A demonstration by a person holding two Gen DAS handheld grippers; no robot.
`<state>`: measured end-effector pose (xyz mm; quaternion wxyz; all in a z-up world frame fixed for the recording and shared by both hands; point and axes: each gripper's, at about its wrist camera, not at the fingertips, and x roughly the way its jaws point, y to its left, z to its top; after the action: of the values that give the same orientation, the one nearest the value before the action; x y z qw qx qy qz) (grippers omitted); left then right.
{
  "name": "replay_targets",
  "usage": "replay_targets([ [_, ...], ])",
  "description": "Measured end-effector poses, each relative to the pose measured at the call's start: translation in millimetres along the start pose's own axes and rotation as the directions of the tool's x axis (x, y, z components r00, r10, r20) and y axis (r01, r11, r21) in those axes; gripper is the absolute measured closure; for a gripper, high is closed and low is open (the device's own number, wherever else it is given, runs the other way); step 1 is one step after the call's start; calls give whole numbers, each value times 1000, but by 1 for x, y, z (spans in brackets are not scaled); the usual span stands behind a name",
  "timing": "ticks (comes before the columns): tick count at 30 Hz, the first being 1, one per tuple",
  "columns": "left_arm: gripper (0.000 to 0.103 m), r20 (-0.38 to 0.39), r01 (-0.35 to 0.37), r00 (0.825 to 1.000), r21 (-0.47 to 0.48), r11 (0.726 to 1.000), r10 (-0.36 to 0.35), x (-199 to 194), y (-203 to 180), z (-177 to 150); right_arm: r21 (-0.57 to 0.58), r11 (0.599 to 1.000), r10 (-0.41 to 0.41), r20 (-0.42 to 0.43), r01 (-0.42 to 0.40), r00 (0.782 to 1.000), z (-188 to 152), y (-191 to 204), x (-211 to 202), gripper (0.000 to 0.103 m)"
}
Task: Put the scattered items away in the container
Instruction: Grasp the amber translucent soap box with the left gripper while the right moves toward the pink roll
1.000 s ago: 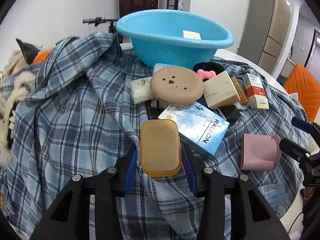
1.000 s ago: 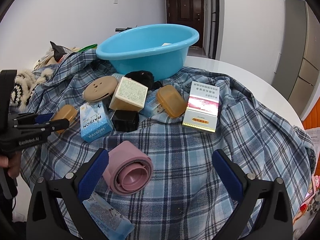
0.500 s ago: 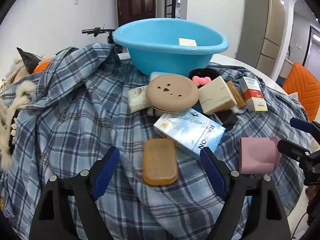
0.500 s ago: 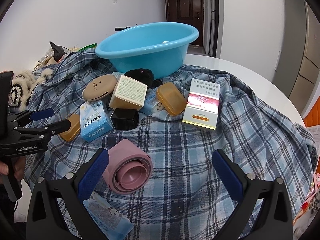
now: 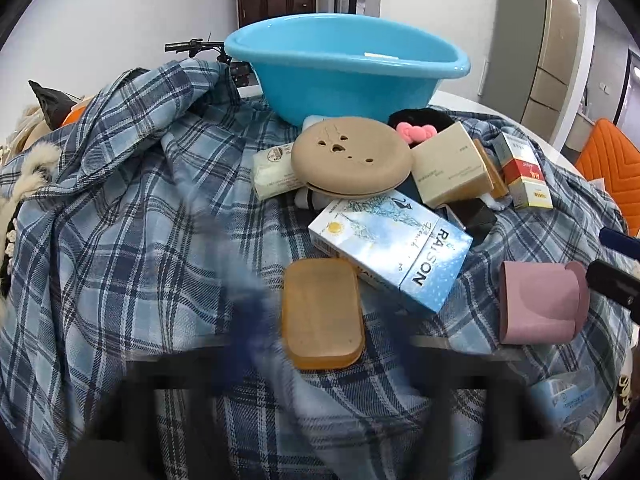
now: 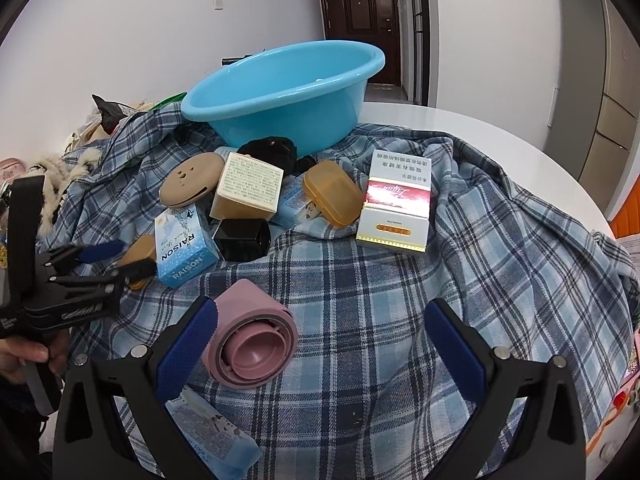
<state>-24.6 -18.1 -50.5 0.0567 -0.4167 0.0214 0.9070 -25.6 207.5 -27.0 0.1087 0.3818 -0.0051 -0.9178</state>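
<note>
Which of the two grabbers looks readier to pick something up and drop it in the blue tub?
Probably the right gripper: it is open, one finger beside the pink cup lying on its side. The left gripper is by the amber soap box, but its own view is too blurred to show its grip.

I see even, bright indoor light with soft shadows on both feeds. Fisheye bending curves the walls, and the corners go black. On my left wrist feed the left gripper [image 5: 320, 364] smears into heavy motion blur; the right wrist feed stays sharp.
</note>
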Motion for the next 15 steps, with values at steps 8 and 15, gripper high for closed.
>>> replay_targets([
  [8,61,23,31,999,10,999,-32,-12,4,5,4,1000,8,-9,-8,1000,0,-1,-1,0],
  [15,61,14,57,998,-7,998,-56,-16,11,8,-83,996,40,-34,-43,999,1,22,2,0],
])
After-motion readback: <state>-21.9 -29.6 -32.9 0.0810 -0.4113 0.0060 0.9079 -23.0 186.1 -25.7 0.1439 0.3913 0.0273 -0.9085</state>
